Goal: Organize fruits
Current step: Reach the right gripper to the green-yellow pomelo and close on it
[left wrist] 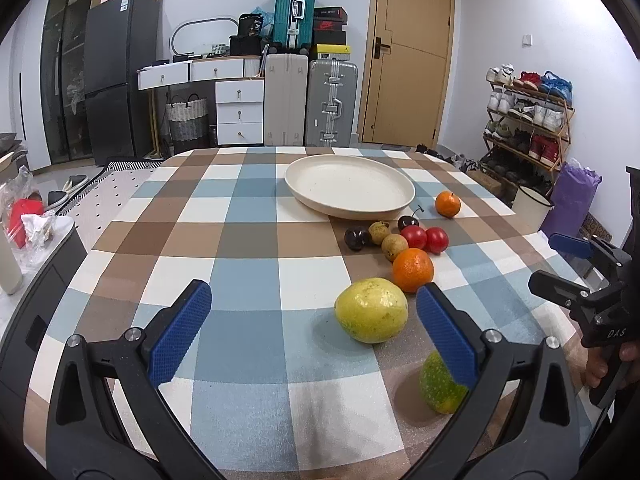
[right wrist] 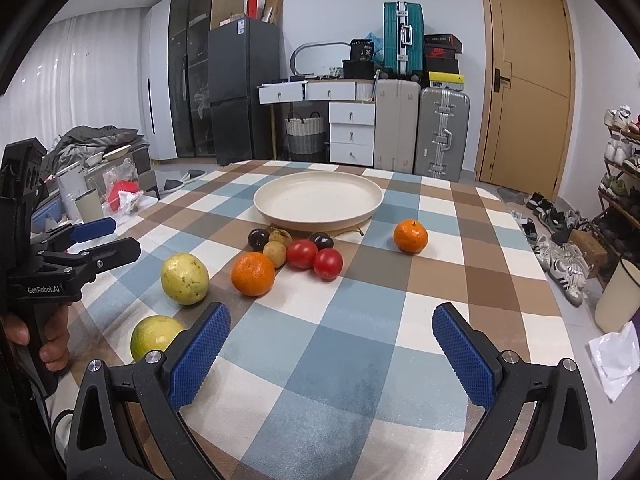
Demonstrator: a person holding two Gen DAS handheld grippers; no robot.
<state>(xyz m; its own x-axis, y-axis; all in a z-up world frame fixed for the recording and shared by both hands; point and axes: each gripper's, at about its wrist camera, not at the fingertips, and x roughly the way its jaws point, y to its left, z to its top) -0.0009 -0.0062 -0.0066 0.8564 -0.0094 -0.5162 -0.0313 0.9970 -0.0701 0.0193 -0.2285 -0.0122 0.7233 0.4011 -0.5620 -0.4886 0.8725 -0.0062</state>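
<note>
Both the left gripper (left wrist: 313, 306) and right gripper (right wrist: 331, 330) are wide open, holding nothing. Fruits sit beside the plate (right wrist: 318, 199) on the tabletop (right wrist: 352, 344).

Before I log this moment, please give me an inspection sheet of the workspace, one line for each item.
Surface: checked tablecloth, flat.
Job's things: cream plate with no fruit on it; two oranges, two tomatoes, yellow fruit, green-yellow fruit, two dark plums, two small brown fruits, all on the cloth.
Clutter: nothing seen on the table.
Grippers: left gripper open, right gripper open, both holding nothing.
Cables: nothing seen.
Surroundings: suitcases, fridge, shoe rack.
</note>
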